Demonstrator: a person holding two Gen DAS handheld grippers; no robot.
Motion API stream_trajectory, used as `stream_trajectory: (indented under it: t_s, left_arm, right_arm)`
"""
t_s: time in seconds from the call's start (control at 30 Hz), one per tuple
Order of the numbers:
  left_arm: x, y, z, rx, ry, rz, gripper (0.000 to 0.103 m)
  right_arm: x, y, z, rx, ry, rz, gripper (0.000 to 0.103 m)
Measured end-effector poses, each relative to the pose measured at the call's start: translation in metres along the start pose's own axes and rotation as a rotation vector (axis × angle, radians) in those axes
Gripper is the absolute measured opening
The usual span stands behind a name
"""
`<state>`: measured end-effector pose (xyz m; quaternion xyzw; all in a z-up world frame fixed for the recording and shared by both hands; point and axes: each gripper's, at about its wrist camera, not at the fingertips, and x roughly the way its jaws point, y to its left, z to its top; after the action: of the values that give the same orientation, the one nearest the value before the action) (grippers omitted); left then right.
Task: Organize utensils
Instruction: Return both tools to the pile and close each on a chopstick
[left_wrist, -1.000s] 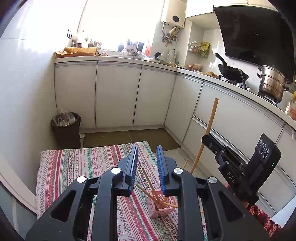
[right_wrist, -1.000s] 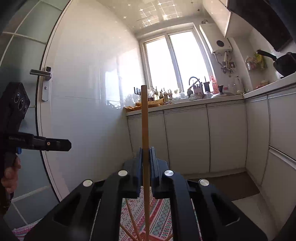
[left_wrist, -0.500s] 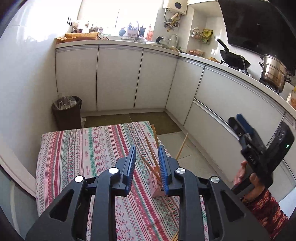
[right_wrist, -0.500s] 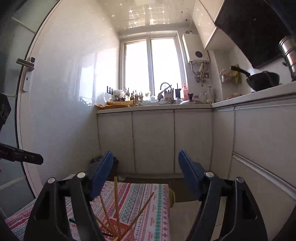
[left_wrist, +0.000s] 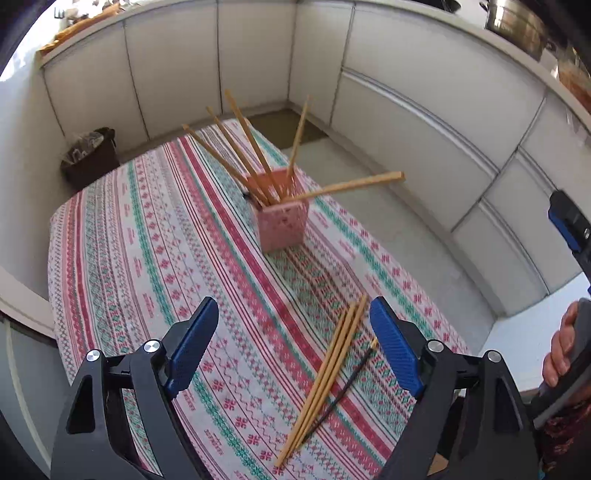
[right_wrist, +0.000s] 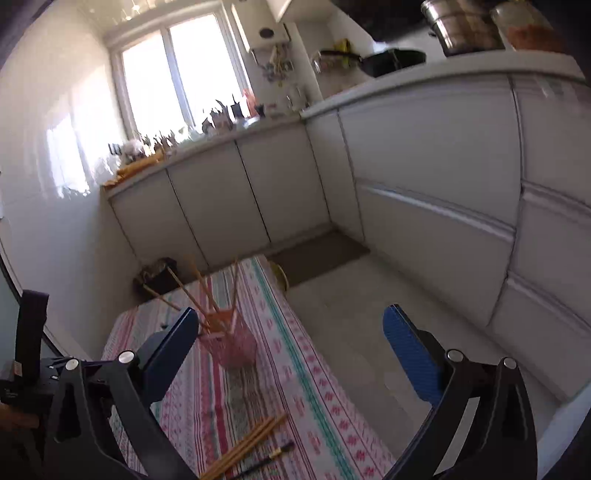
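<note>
A pink square holder (left_wrist: 282, 225) (right_wrist: 231, 343) stands on the striped tablecloth (left_wrist: 147, 258) with several wooden chopsticks fanned out of it. Nearer me, three loose wooden chopsticks (left_wrist: 325, 380) (right_wrist: 247, 446) lie beside a thin dark stick (left_wrist: 343, 391) (right_wrist: 266, 458). My left gripper (left_wrist: 291, 308) hangs above the cloth, its jaws opening, nothing between them; the loose chopsticks lie below its right finger. My right gripper (right_wrist: 290, 317) is off the table's right side, jaws opening wide and empty; it shows at the right edge (left_wrist: 569, 225) of the left wrist view, held by a hand (left_wrist: 561, 350).
White cabinets (left_wrist: 424, 122) run along the back and right, with bare floor (right_wrist: 369, 314) between them and the table. A dark bin (left_wrist: 90, 155) stands in the far left corner. Pots and a pan sit on the counter (right_wrist: 461, 33).
The right gripper let go of the upright chopstick, which now leans in the holder, and swung right. Both grippers went from shut to wide. The left tipped down over the loose chopsticks.
</note>
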<state>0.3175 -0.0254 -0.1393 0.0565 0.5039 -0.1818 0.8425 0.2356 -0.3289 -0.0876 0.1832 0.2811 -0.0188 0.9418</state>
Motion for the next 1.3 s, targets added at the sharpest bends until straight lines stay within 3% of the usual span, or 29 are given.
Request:
stream_trajectory:
  t_s: [0.2,0.27,0.37,0.43,0.5,0.67,0.8,0.93,1.17,1.3]
  left_arm:
    - [0.070,-0.012,-0.021,0.035,0.203,0.020,0.078]
    - [0.091,-0.015,-0.026,0.041,0.264,0.013,0.061]
    - [0.117,-0.016,-0.030,0.021,0.338,-0.007,0.050]
    - [0.131,-0.017,-0.032,0.012,0.371,-0.008,0.046]
    - [0.138,-0.020,-0.032,0.011,0.386,-0.033,0.034]
    - [0.150,-0.032,-0.025,0.025,0.386,-0.080,0.019]
    - [0.164,-0.038,-0.022,0.040,0.405,-0.060,0.019]
    - [0.170,-0.040,-0.018,0.057,0.431,-0.038,0.010]
    - [0.176,-0.023,-0.011,0.043,0.460,-0.035,0.009]
    - [0.170,-0.025,-0.005,0.048,0.438,-0.045,0.009]
  right_arm:
    - [0.060,-0.035,-0.092,0.148,0.481,0.014,0.097]
    - [0.075,-0.045,-0.105,0.213,0.542,0.029,0.095]
    - [0.089,-0.057,-0.116,0.306,0.608,0.065,0.095]
    - [0.093,-0.060,-0.121,0.330,0.629,0.062,0.095]
    - [0.094,-0.058,-0.122,0.302,0.637,0.052,0.095]
    - [0.095,-0.058,-0.123,0.311,0.648,0.055,0.095]
    - [0.098,-0.066,-0.127,0.322,0.670,0.043,0.095]
    - [0.098,-0.075,-0.126,0.338,0.672,0.045,0.095]
    - [0.102,-0.074,-0.129,0.331,0.693,0.056,0.095]
    - [0.100,-0.076,-0.128,0.334,0.690,0.049,0.095]
